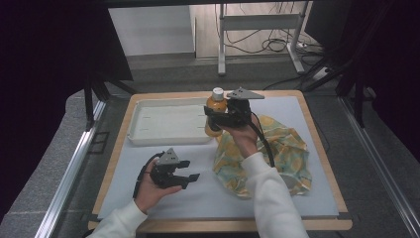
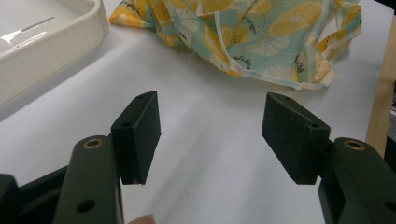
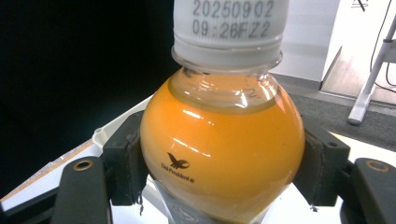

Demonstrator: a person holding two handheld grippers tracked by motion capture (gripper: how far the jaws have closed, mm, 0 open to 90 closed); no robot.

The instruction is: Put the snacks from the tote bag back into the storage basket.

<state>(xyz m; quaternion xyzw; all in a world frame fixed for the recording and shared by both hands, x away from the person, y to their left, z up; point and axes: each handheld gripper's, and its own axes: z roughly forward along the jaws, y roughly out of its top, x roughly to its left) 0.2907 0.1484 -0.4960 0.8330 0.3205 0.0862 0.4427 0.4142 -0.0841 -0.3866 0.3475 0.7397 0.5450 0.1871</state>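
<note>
Right gripper (image 1: pixel 214 116) pinches the juice bottle (image 1: pixel 216 106), held upright by the tray (image 1: pixel 148 136) edge; not set down yet. Left gripper (image 1: pixel 190 171) spread, idle over the bench (image 1: pixel 213 198) near the cloth bag (image 1: pixel 287 153).

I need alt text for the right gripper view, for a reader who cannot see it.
A bottle of orange juice with a white cap stands upright, clamped between the two black pads of the right gripper. A white tray edge shows behind it.

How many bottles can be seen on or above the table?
1. The bottle, full of orange drink with a white cap, is clamped in the right gripper by the tray. The crumpled cloth could hide another.
</note>
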